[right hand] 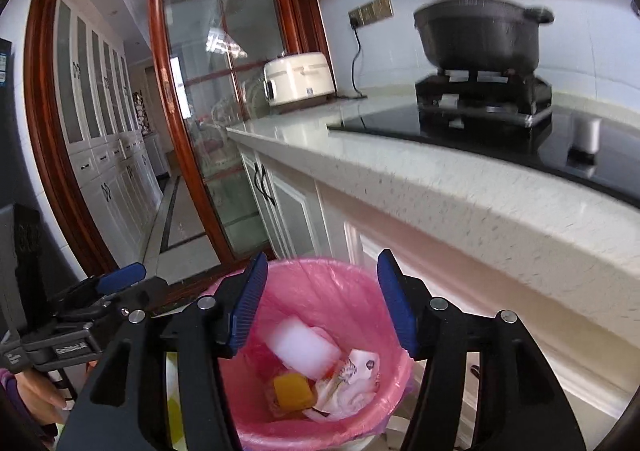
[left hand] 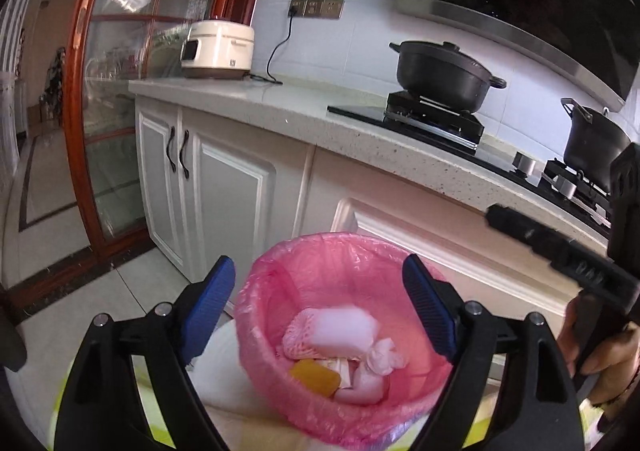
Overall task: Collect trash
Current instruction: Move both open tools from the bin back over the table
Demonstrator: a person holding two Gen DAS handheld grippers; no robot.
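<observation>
Left wrist view: round bin lined with a pink plastic bag [left hand: 320, 263] stands on the pale tiled floor [left hand: 132, 291], just beside the white lower cabinet front [left hand: 400, 187]. Inside lie a white foam block [left hand: 344, 327], knotted white wrappers [left hand: 384, 359] and a yellow-orange piece [left hand: 314, 375]; contents at the bottom are blurred and overlap, so further items cannot be told apart. The left gripper [left hand: 320, 305] hangs over the bin mouth, blue pads spread wide with nothing between them. The right gripper's black body [left hand: 560, 251] enters from the right edge, cut off, held by a hand [left hand: 600, 355].

Right wrist view: right gripper [right hand: 320, 301] is likewise released over the same bin [right hand: 320, 271], pads parted and empty. The left gripper [right hand: 116, 279] shows at lower left, partly cut by the frame. The speckled pale stone countertop edge [right hand: 480, 203] overhangs close on the right; open floor runs left toward the red-brown framed glass door [right hand: 176, 91]. The dark lidded pot [right hand: 480, 31] on the black hob [right hand: 440, 127] is motion-blurred. A cream rice cooker [right hand: 300, 77] sits at the far counter end
</observation>
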